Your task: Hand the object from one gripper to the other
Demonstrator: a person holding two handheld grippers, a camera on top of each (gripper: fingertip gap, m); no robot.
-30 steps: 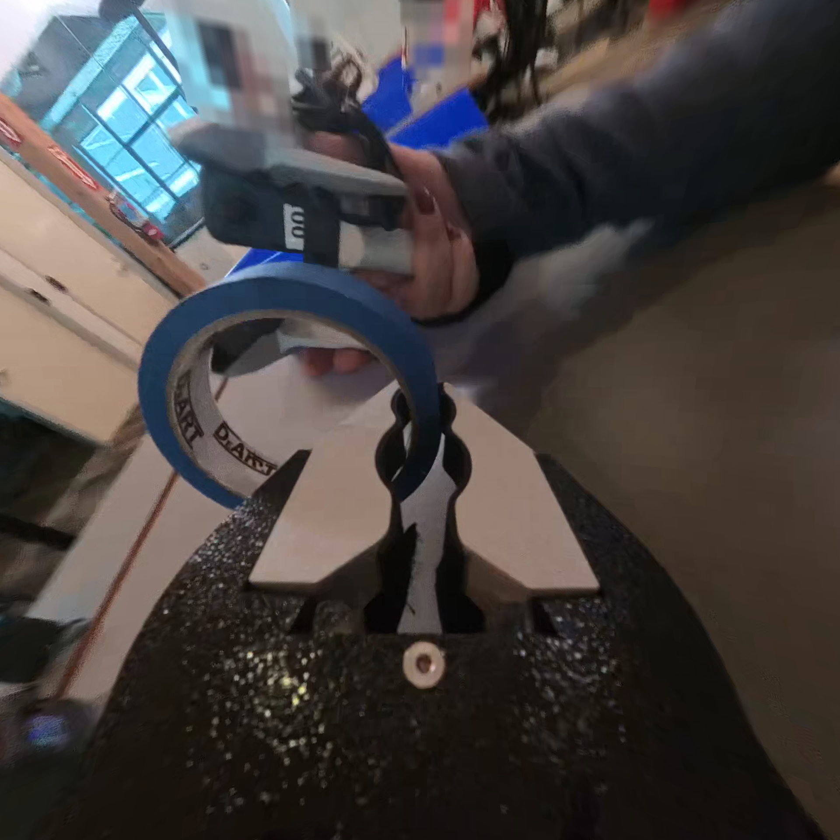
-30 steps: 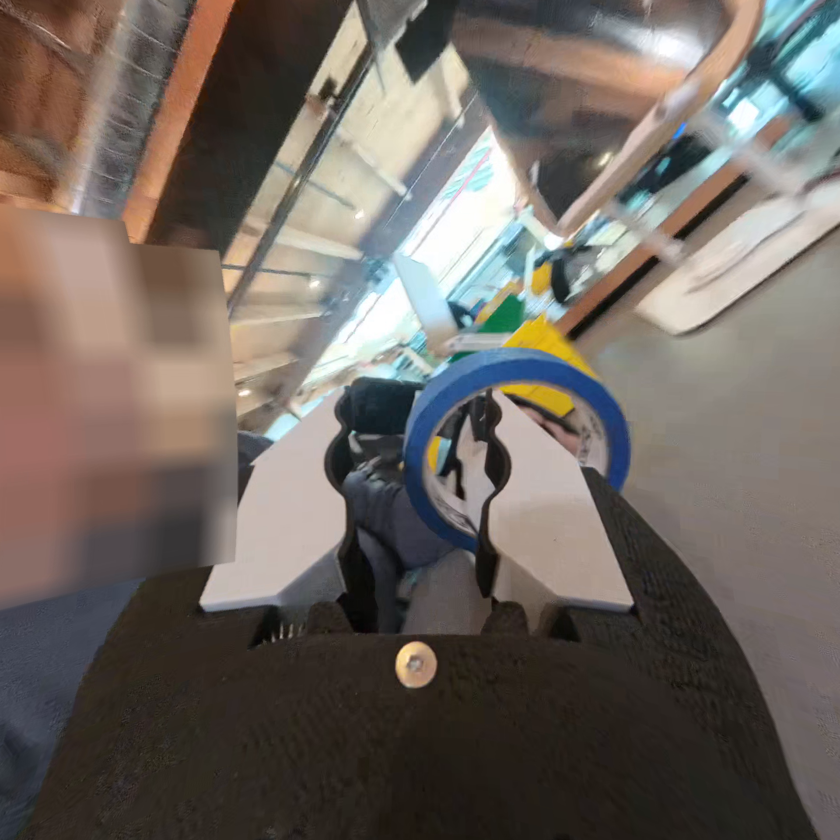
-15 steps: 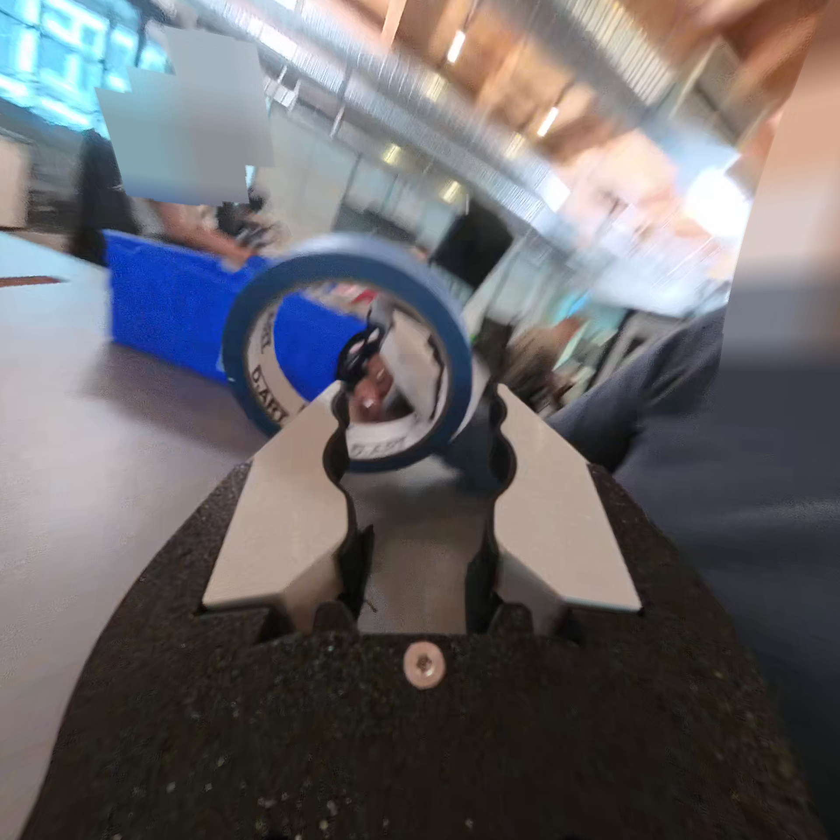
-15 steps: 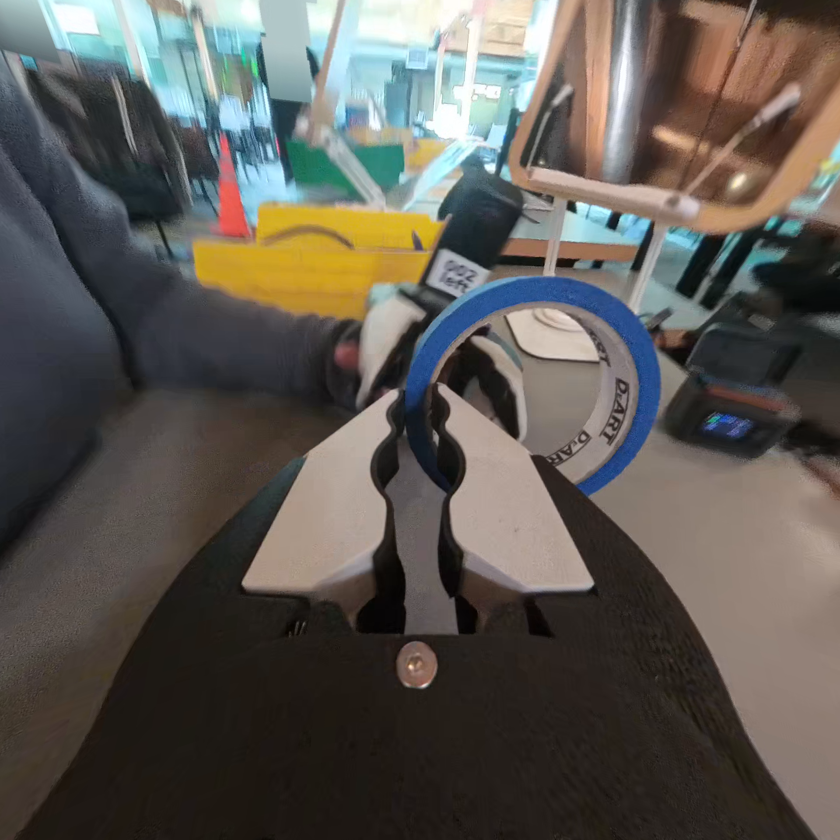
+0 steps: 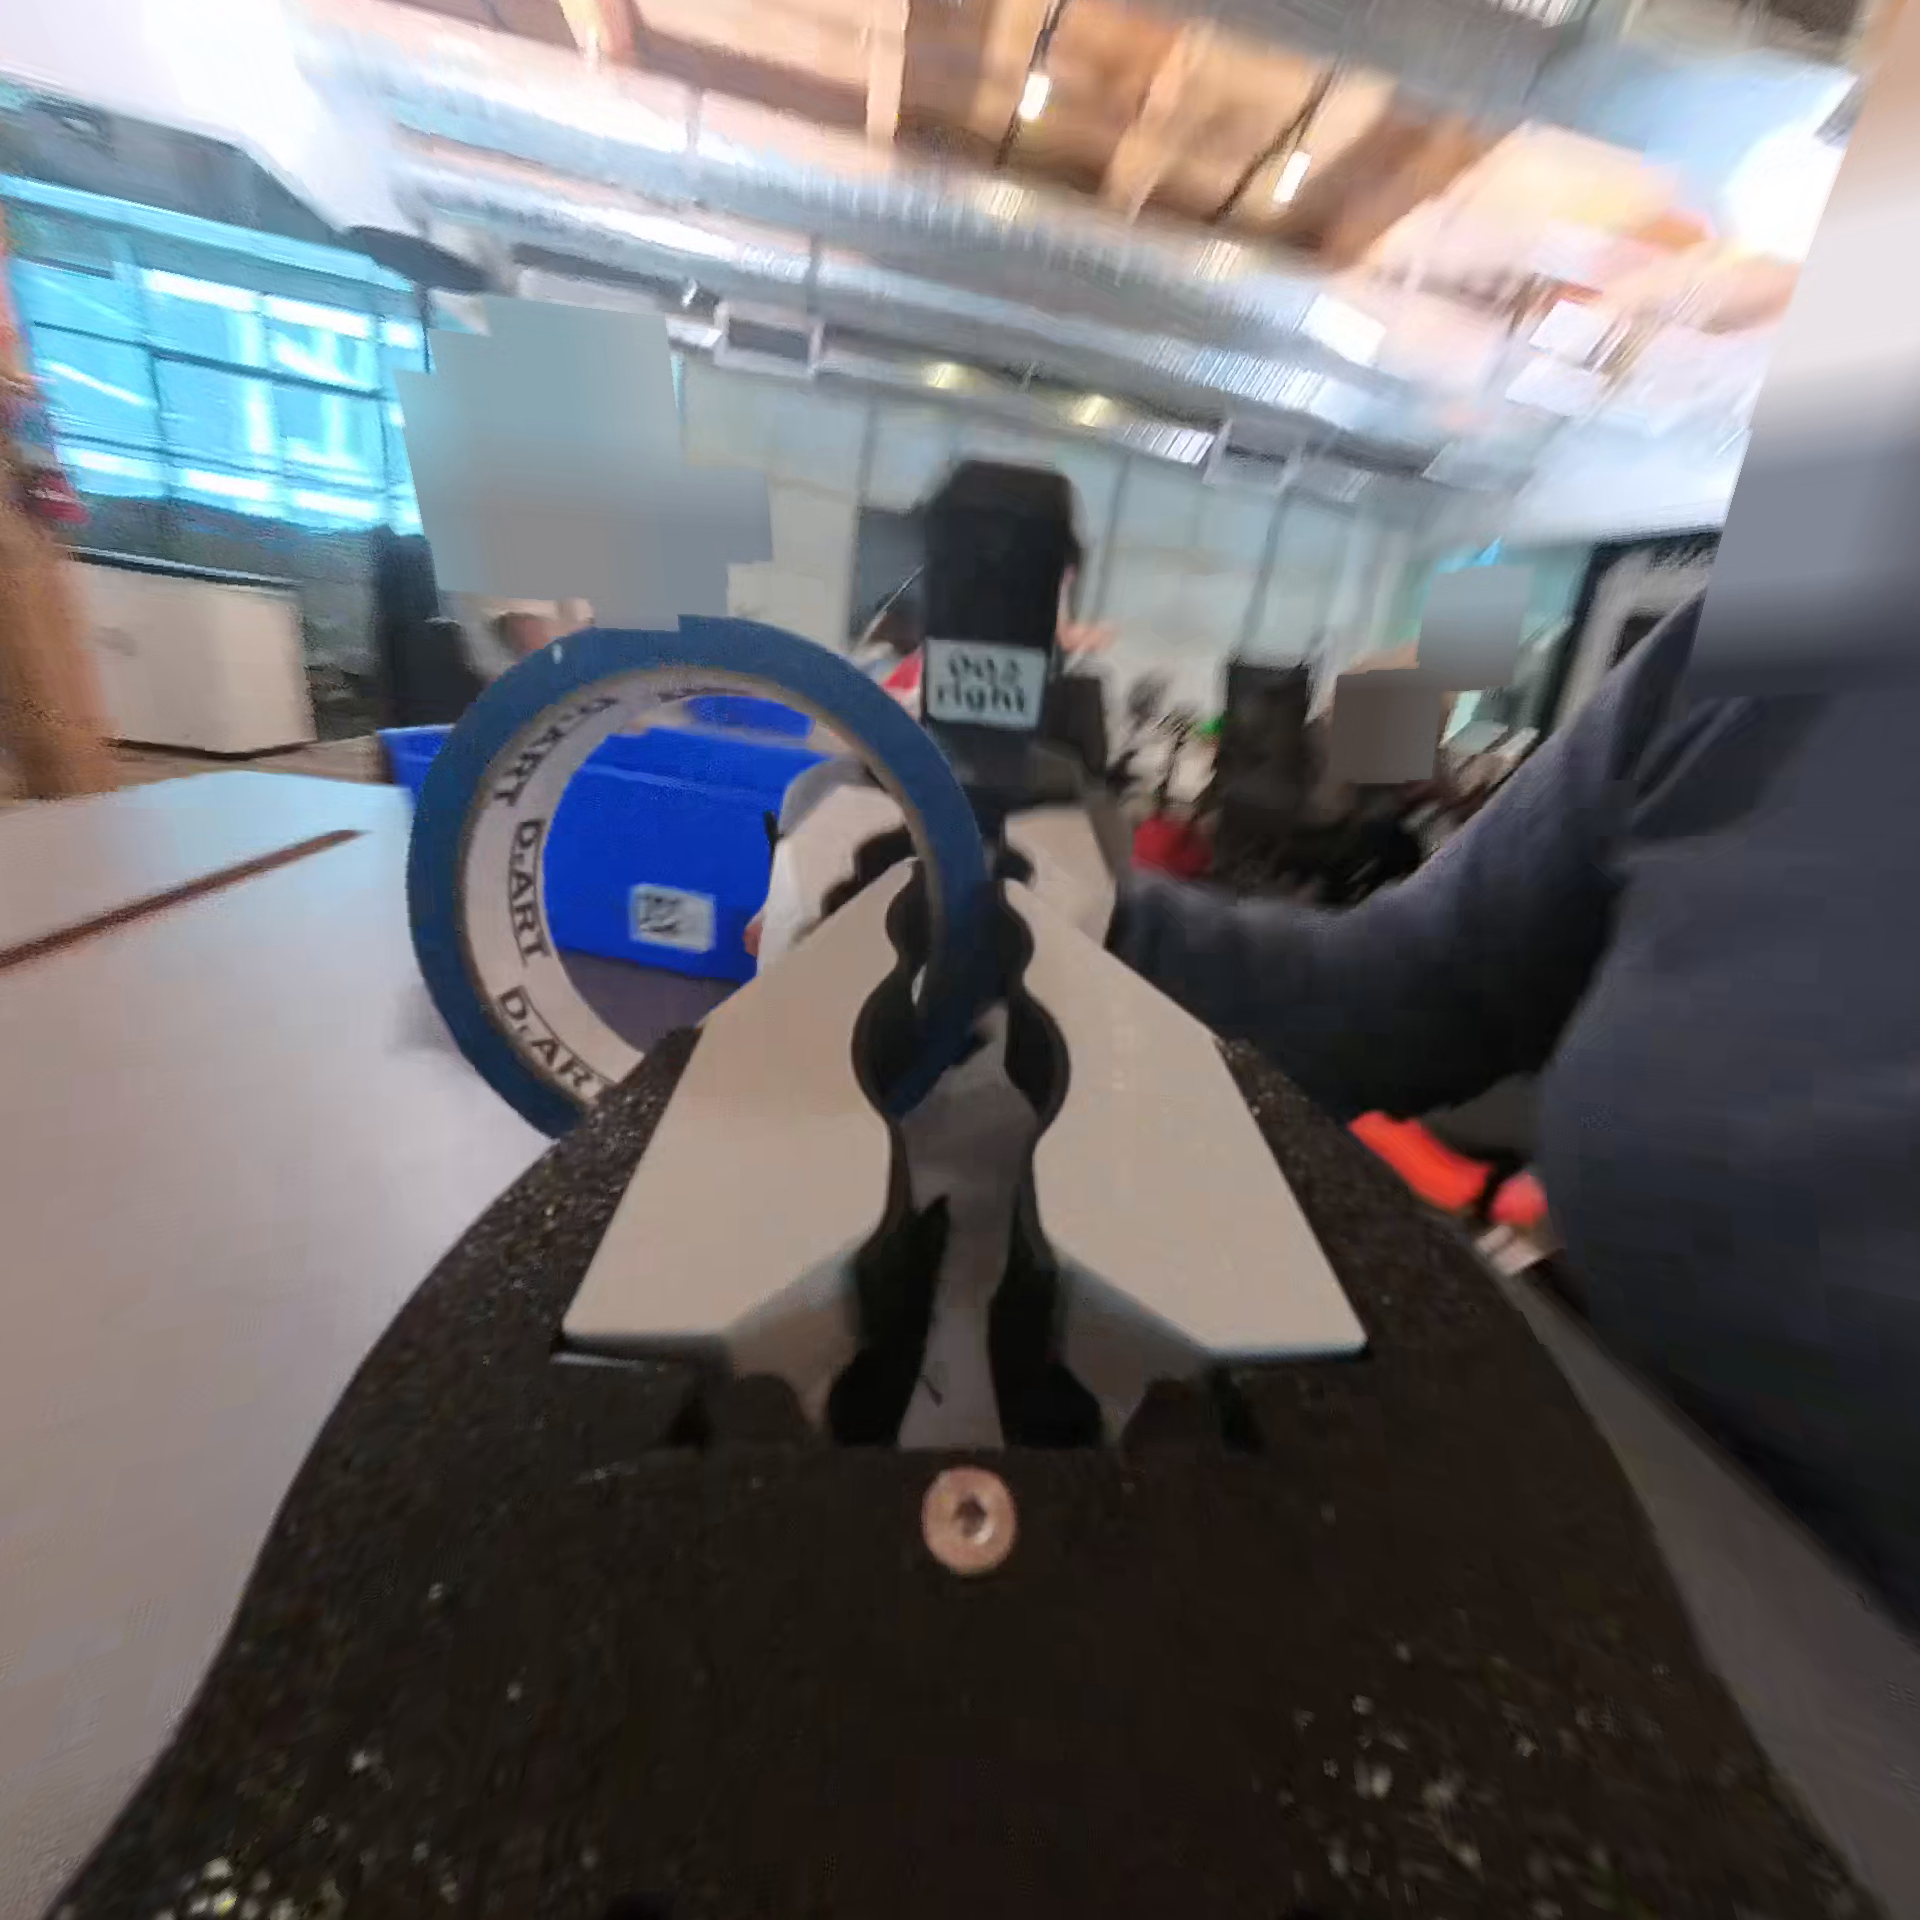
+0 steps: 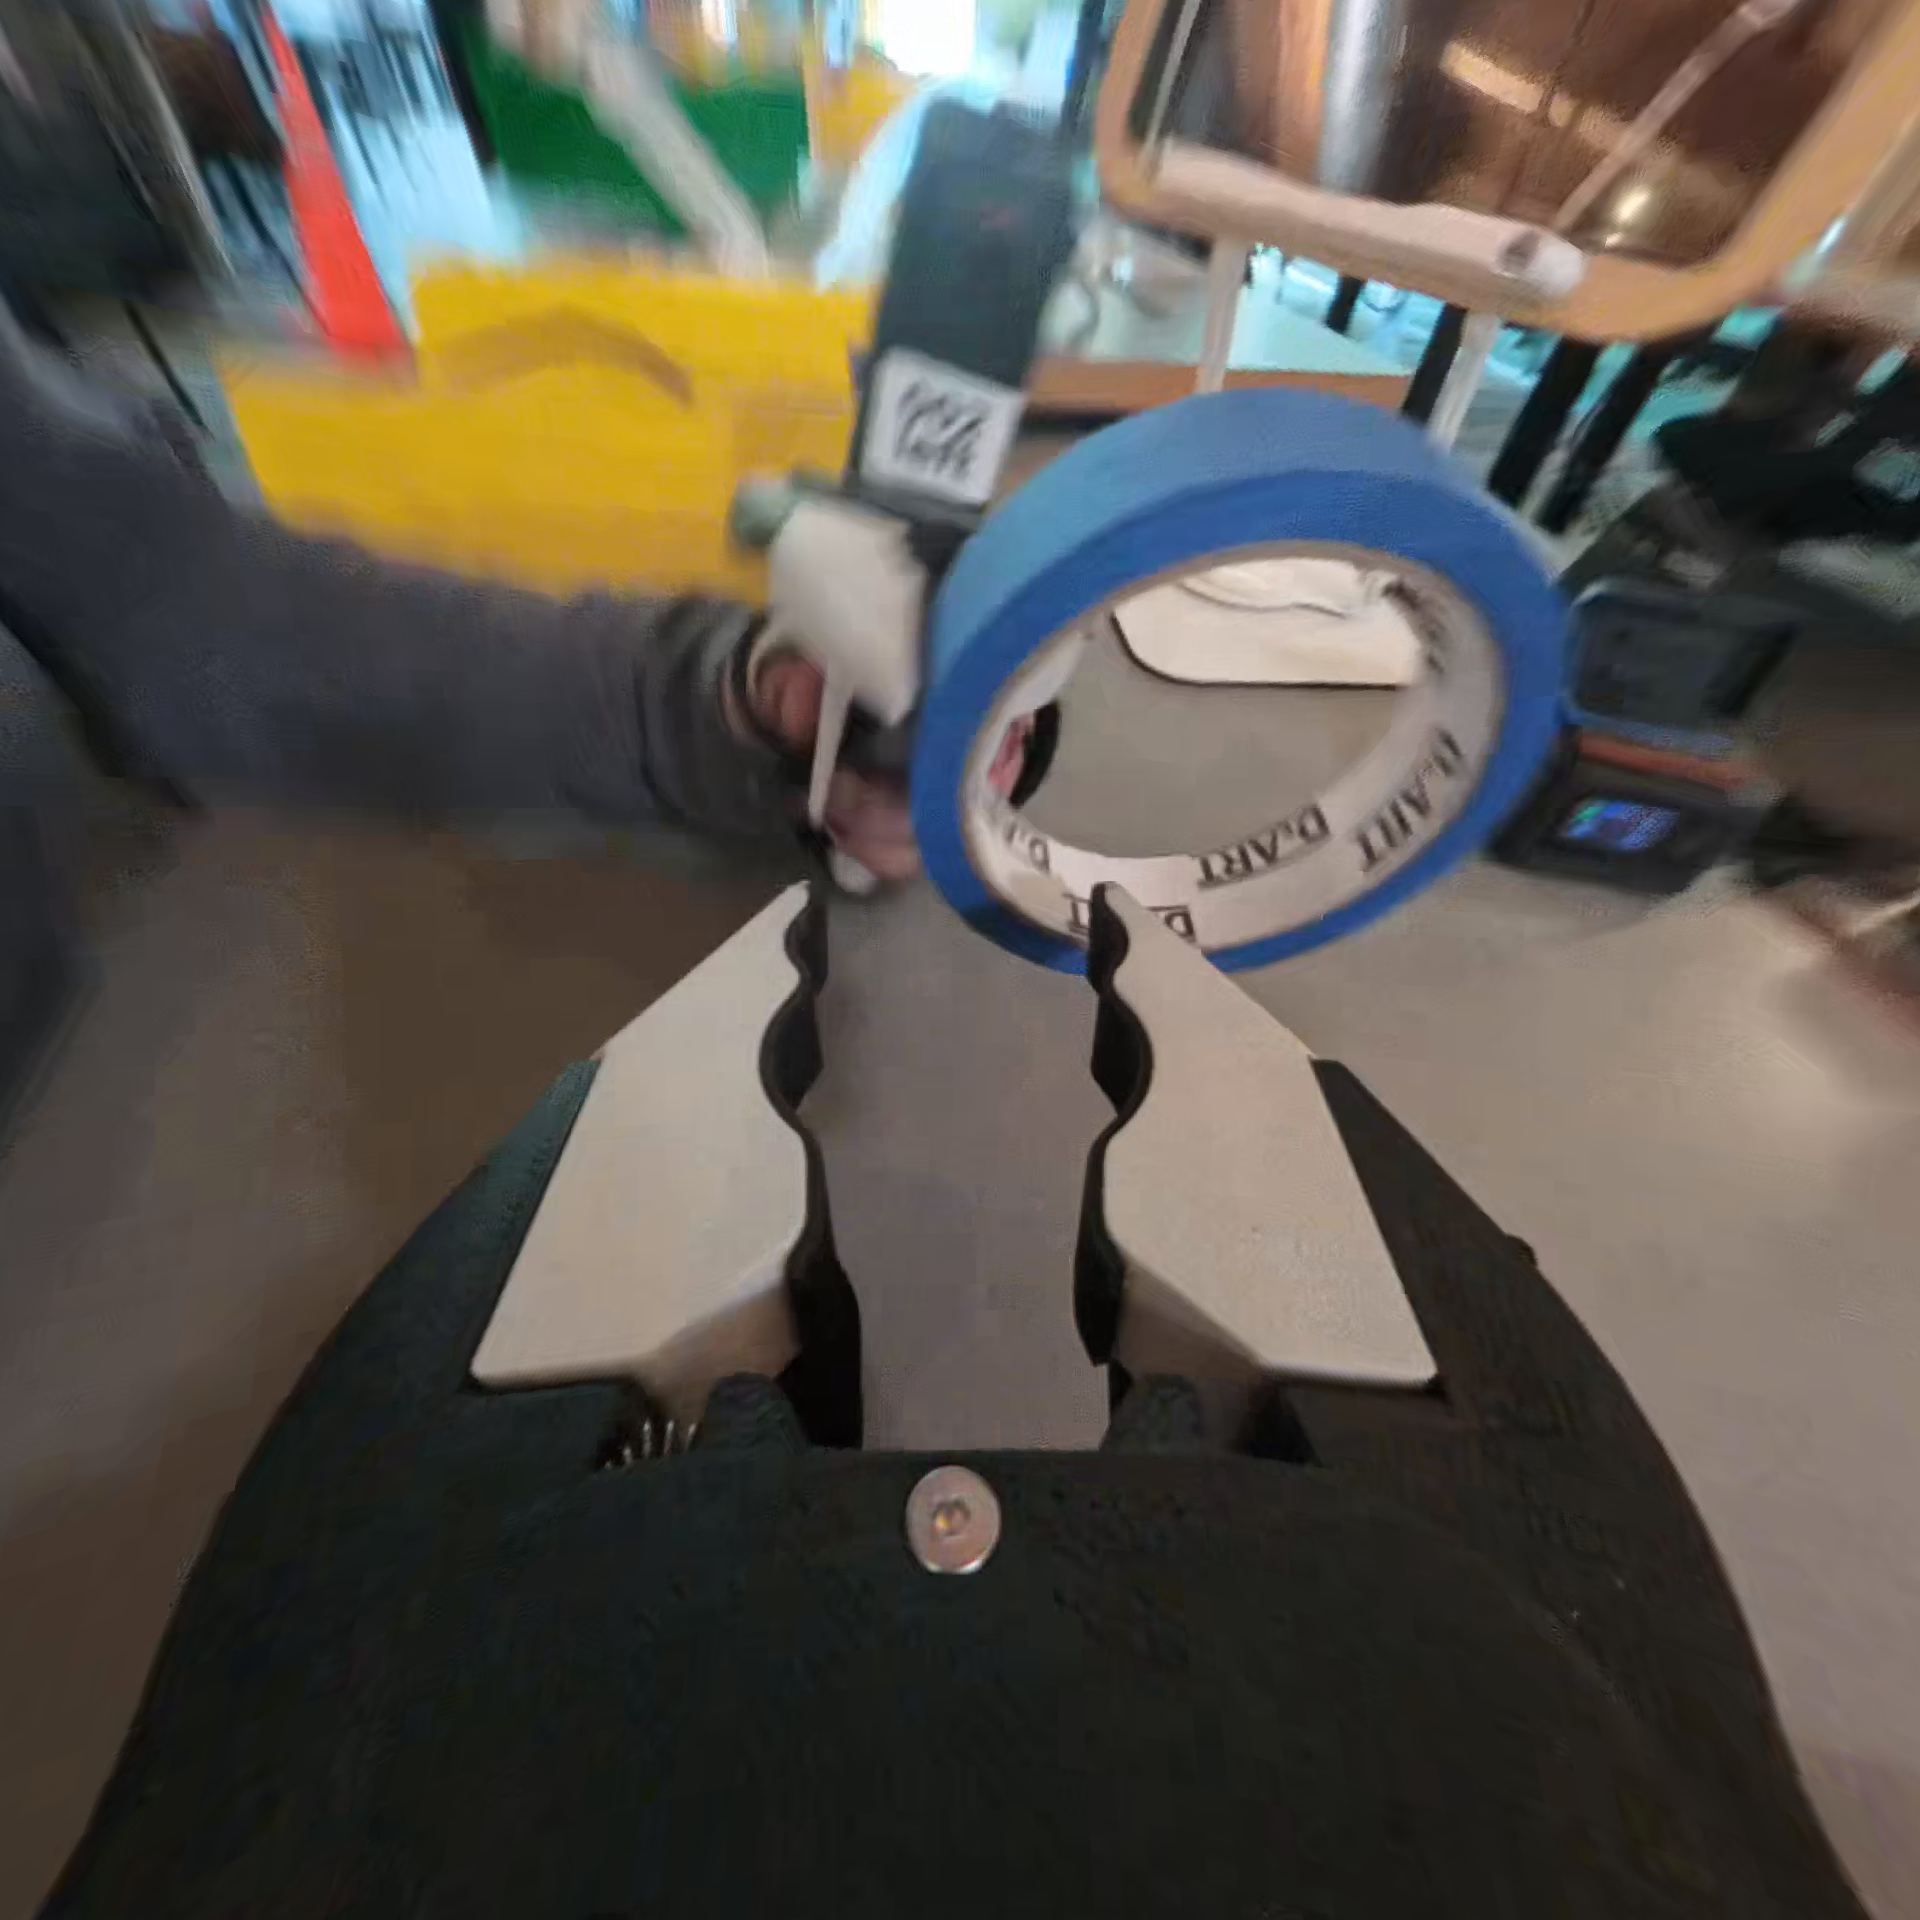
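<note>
Blue tape roll clamped in left tongs; right tongs wide apart.

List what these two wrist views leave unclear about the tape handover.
- Left wrist view: the left gripper is shut on the blue tape roll; its own fingers hide the pinched rim.
- Right wrist view: the right gripper is open; blur hides whether its fingertip touches the roll.

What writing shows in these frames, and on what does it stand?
I will not quote the writing, only say where it stands.
Tape: black print repeated round the inner core.
Right gripper: white label on its black body.
Left gripper: white tag, blurred.
Blue bin: sticker, too small to read.
</note>
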